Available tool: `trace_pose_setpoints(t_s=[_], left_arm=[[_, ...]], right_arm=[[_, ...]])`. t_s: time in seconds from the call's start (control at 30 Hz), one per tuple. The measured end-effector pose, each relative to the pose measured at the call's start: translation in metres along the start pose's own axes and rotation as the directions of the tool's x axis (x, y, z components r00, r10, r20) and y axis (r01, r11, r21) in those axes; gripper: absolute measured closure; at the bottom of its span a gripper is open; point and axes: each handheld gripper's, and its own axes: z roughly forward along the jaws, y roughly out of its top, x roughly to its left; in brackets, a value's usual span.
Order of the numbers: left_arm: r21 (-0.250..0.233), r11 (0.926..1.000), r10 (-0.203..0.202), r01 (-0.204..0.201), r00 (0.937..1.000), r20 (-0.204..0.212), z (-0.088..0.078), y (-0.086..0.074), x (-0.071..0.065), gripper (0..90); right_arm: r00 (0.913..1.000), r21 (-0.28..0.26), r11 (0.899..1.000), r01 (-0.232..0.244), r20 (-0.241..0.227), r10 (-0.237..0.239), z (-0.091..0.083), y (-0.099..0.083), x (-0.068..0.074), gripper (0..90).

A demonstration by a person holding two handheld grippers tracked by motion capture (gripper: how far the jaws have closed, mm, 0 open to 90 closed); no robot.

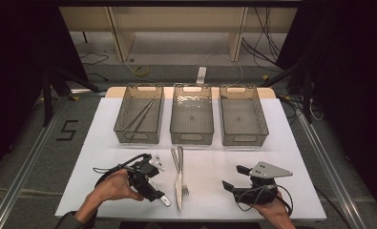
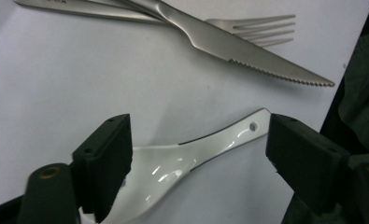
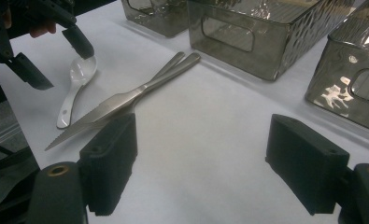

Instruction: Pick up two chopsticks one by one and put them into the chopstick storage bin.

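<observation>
High view: my left gripper (image 1: 153,180) sits at the near left of the white table (image 1: 105,143), jaws wide, straddling the white spoon (image 1: 164,200); knife (image 1: 178,183) and fork (image 1: 182,171) lie just right of it. Right gripper (image 1: 234,177) has wide jaws with nothing between them.

Left gripper view: spoon (image 2: 182,158) lies between the pads; I can't tell whether either touches it.

Right gripper view: three smoky bins (image 3: 247,28) ahead.
</observation>
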Motion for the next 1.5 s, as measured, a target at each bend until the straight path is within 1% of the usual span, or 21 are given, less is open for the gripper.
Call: trace_pose_setpoints(t_s=[0.03, 0.1, 0.17, 0.2, 0.37, 0.43, 0.53, 0.57, 0.6, 0.77, 0.8, 0.83, 0.87, 0.9, 0.93, 1.0, 1.07, 1.13, 1.23, 1.47, 1.5], left_arm=[[-0.014, 0.9998, -0.014, 0.014, 0.9999, -0.003, 0.000, 0.001, 0.000, 24.0], [-0.030, 0.9992, -0.026, 0.026, 0.9997, 0.002, 0.000, 0.001, 0.001, 28.2], [-0.039, 0.9983, -0.044, 0.044, 0.9990, -0.011, 0.001, 0.001, 0.002, 35.0], [-0.044, 0.9975, -0.055, 0.054, 0.9984, -0.010, 0.002, 0.001, 0.002, 38.3], [-0.039, 0.9974, -0.060, 0.061, 0.9981, 0.009, 0.008, 0.001, 0.001, 50.7], [-0.034, 0.9980, -0.053, 0.053, 0.9985, 0.016, 0.010, 0.002, 0.001, 53.6], [-0.029, 0.9988, -0.039, 0.039, 0.9990, 0.021, 0.011, 0.002, -0.001, 54.2], [-0.026, 0.9990, -0.036, 0.037, 0.9991, 0.024, 0.011, 0.002, -0.002, 53.8], [-0.019, 0.9994, -0.029, 0.030, 0.9993, 0.024, 0.011, 0.002, -0.002, 50.7], [0.009, 1.0000, -0.004, 0.004, 0.9993, 0.036, 0.011, 0.001, -0.004, 49.5], [0.011, 0.9999, 0.001, -0.001, 0.9994, 0.036, 0.010, 0.000, -0.005, 52.4], [0.006, 1.0000, -0.001, 0.001, 0.9995, 0.032, 0.009, -0.001, -0.006, 52.4], [-0.002, 1.0000, 0.001, -0.001, 0.9993, 0.038, 0.007, -0.002, -0.007, 56.0], [-0.004, 1.0000, 0.007, -0.007, 0.9987, 0.050, 0.005, -0.003, -0.008, 63.4], [-0.005, 0.9999, 0.011, -0.011, 0.9980, 0.062, 0.003, -0.004, -0.009, 68.6], [-0.002, 0.9997, 0.025, -0.025, 0.9966, 0.078, 0.002, -0.006, -0.012, 76.7], [0.008, 0.9993, 0.037, -0.037, 0.9952, 0.090, 0.003, -0.008, -0.015, 82.2], [0.023, 0.9983, 0.052, -0.054, 0.9941, 0.095, 0.004, -0.009, -0.017, 84.7], [0.038, 0.9971, 0.061, -0.065, 0.9925, 0.106, 0.006, -0.010, -0.019, 88.4], [0.068, 0.9952, 0.062, -0.070, 0.9917, 0.113, 0.012, -0.014, -0.021, 88.8], [0.079, 0.9939, 0.068, -0.077, 0.9913, 0.113, 0.013, -0.014, -0.021, 88.8]], right_arm=[[1.0000, 0.000, 1.000, 0.000, 0.000, 0.000, 0.000, 0.000, 0.000, 25.5], [1.0000, -0.001, 1.000, 0.001, -0.001, -0.001, 0.000, 0.000, 0.000, 25.6], [1.0000, 0.000, 1.000, 0.001, 0.000, -0.001, 0.000, 0.000, 0.000, 25.6], [1.0000, 0.000, 1.000, -0.002, 0.001, 0.002, 0.000, 0.000, 0.000, 25.6], [1.0000, 0.002, 1.000, -0.003, 0.004, 0.003, 0.000, 0.000, 0.000, 25.6], [1.0000, 0.004, 1.000, -0.005, 0.005, 0.005, 0.000, 0.000, 0.000, 25.6], [1.0000, 0.005, 1.000, -0.005, 0.006, 0.005, 0.001, -0.001, 0.000, 25.6], [1.0000, 0.006, 1.000, -0.005, 0.006, 0.005, 0.001, -0.001, 0.000, 25.6], [1.0000, 0.006, 1.000, -0.005, 0.006, 0.005, 0.001, -0.001, -0.001, 25.6], [0.9999, 0.002, 1.000, -0.007, 0.008, 0.007, 0.000, -0.001, -0.001, 25.6], [0.9999, 0.002, 1.000, -0.007, 0.008, 0.007, 0.000, -0.001, -0.001, 25.6], [0.9999, 0.002, 1.000, -0.007, 0.008, 0.007, 0.000, -0.001, -0.001, 25.6], [1.0000, 0.002, 1.000, -0.006, 0.005, 0.006, 0.000, -0.001, -0.001, 25.6], [1.0000, 0.003, 1.000, -0.004, 0.006, 0.004, 0.000, -0.001, -0.001, 25.6], [1.0000, 0.002, 1.000, -0.005, 0.005, 0.005, 0.000, -0.001, -0.001, 25.5], [1.0000, 0.004, 1.000, -0.007, 0.006, 0.007, 0.000, -0.001, -0.001, 25.6], [0.9999, 0.005, 1.000, -0.011, 0.007, 0.011, 0.000, -0.001, -0.001, 25.6], [0.9999, 0.004, 1.000, -0.009, 0.008, 0.009, 0.000, -0.001, -0.001, 25.6], [0.9999, 0.005, 1.000, -0.008, 0.007, 0.008, 0.000, -0.001, -0.001, 25.6], [0.9999, 0.004, 1.000, -0.008, 0.008, 0.008, 0.000, -0.001, -0.001, 25.6], [0.9999, 0.004, 1.000, -0.008, 0.008, 0.008, 0.000, -0.001, -0.001, 25.6]])
